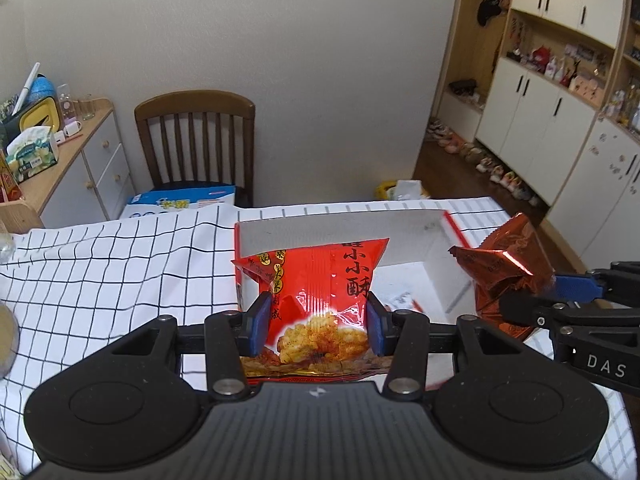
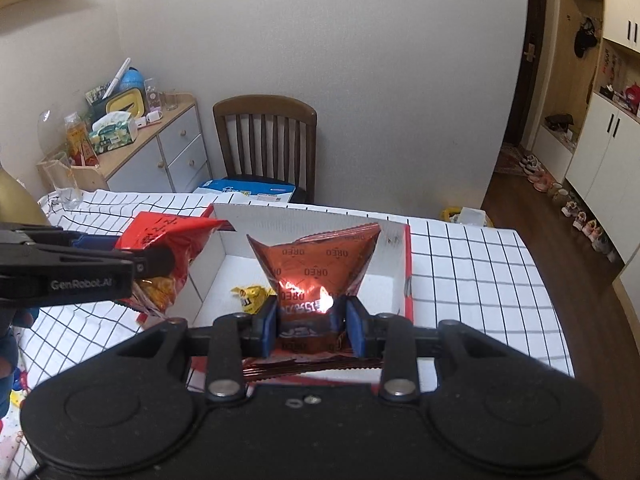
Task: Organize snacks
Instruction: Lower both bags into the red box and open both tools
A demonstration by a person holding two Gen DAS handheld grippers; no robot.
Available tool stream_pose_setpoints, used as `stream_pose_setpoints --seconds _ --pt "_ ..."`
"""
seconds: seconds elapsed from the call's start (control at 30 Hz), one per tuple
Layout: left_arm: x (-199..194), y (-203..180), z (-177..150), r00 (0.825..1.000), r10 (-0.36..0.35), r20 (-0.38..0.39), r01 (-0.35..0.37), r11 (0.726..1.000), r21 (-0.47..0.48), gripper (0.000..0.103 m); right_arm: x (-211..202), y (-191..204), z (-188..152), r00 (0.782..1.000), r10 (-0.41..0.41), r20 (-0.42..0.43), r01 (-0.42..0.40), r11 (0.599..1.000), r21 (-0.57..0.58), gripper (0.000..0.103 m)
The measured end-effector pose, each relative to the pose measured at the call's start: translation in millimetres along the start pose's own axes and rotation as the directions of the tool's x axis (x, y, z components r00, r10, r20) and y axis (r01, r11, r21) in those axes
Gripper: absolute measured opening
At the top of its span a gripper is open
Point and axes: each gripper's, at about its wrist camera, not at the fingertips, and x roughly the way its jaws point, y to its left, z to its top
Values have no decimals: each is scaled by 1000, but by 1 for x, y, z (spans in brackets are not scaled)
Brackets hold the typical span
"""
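Note:
My left gripper is shut on a red snack bag with Chinese writing and holds it over the left part of an open white cardboard box. My right gripper is shut on a shiny brown Oreo bag and holds it above the same box. The right gripper with the Oreo bag shows at the right in the left wrist view. The left gripper's red bag shows at the left in the right wrist view. A small yellow packet lies on the box floor.
The box sits on a table with a white black-grid cloth. A wooden chair stands behind the table with a blue-white carton on its seat. A cluttered sideboard is at the left, with a glass near it.

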Motion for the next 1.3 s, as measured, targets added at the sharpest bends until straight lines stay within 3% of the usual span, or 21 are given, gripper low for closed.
stream_pose_setpoints --seconds 0.27,0.67,1.3 --pt "49 1 8 995 61 -84 -59 998 22 46 55 -8 7 998 -16 -62 16 1000 2 34" --pt "96 -21 4 982 99 -160 -77 987 140 47 112 -6 -7 985 -8 -171 6 1000 -14 34" --pt "134 -40 -14 961 103 -256 -52 979 198 47 133 -3 -25 973 -14 -231 -2 997 -71 36"
